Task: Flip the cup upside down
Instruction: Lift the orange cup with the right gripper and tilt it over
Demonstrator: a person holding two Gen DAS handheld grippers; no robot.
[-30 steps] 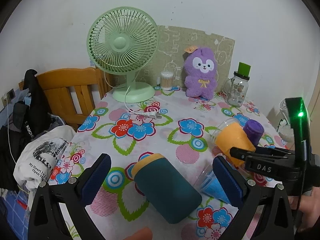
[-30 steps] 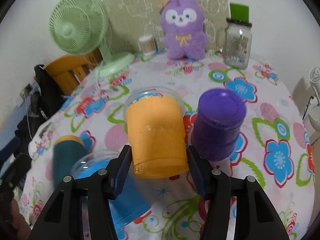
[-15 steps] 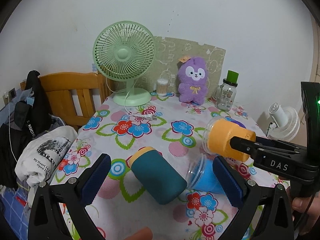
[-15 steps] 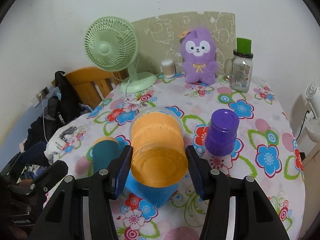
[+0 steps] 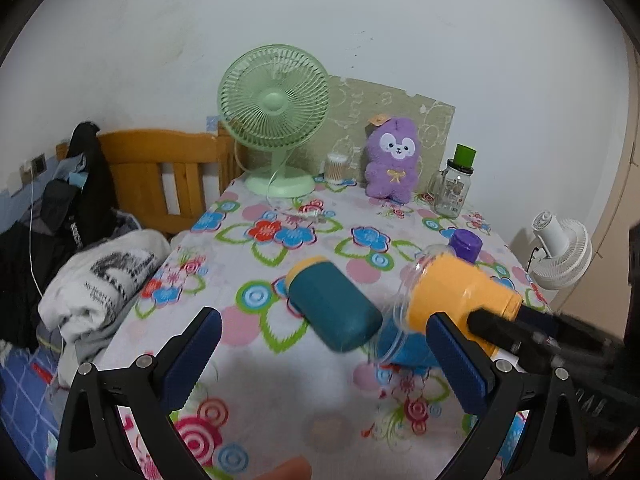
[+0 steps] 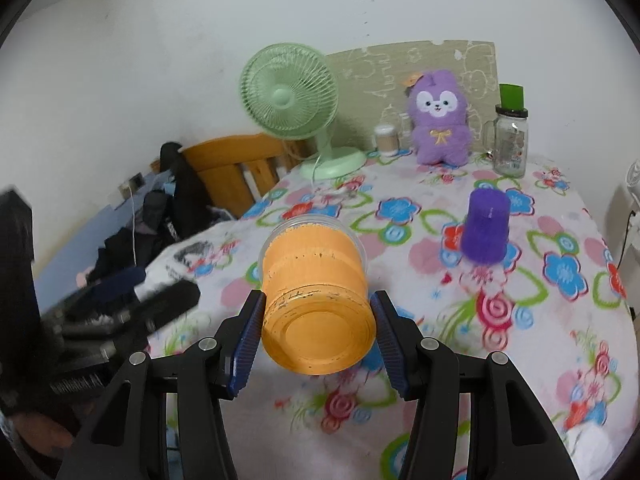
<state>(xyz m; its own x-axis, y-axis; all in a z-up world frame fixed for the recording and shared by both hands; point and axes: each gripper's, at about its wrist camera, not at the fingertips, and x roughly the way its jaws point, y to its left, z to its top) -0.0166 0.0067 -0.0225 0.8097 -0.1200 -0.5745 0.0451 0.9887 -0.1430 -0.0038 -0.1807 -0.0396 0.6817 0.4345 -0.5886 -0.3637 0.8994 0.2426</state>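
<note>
My right gripper [image 6: 316, 330] is shut on an orange cup [image 6: 316, 300] with a clear rim. It holds the cup in the air above the table, on its side, base toward the camera. The cup also shows in the left wrist view [image 5: 460, 300], with the right gripper [image 5: 520, 332] behind it. My left gripper [image 5: 320, 356] is open and empty above the table's near edge. A teal cup [image 5: 332, 308] with an orange rim and a blue cup [image 5: 404, 346] lie on their sides. A purple cup [image 6: 486, 232] stands upside down.
The flowered tablecloth [image 5: 280, 248] covers the table. At the back stand a green fan [image 5: 276, 120], a purple plush toy [image 5: 394, 160], a small swab jar [image 5: 335, 167] and a glass jar with a green lid [image 5: 456, 188]. A wooden chair [image 5: 160, 172] with clothes stands at the left.
My right gripper has raised the orange cup further off the table and toward me. The left gripper has pulled back and up; the teal and blue cups now look farther away.
</note>
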